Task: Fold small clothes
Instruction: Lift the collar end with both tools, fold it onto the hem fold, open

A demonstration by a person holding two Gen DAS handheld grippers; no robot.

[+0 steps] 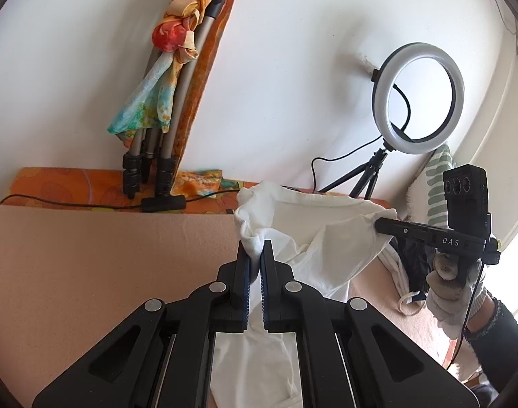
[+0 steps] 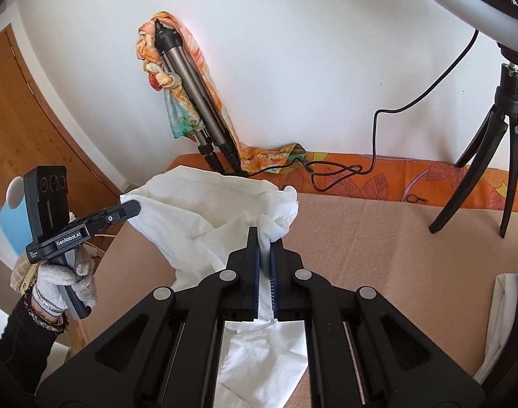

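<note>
A white garment hangs in the air above the peach-covered surface, stretched between both grippers. My left gripper is shut on a bunched corner of the cloth. My right gripper pinches the opposite edge, held by a gloved hand. In the right wrist view my right gripper is shut on a bunched corner of the white garment, while the left gripper clamps the far edge at the left. The cloth sags between the two and trails down under the jaws.
A folded tripod wrapped in a colourful scarf leans on the white wall. A ring light on a small tripod stands at the back right, its cable lying on the orange bedding. More folded clothes lie at the right.
</note>
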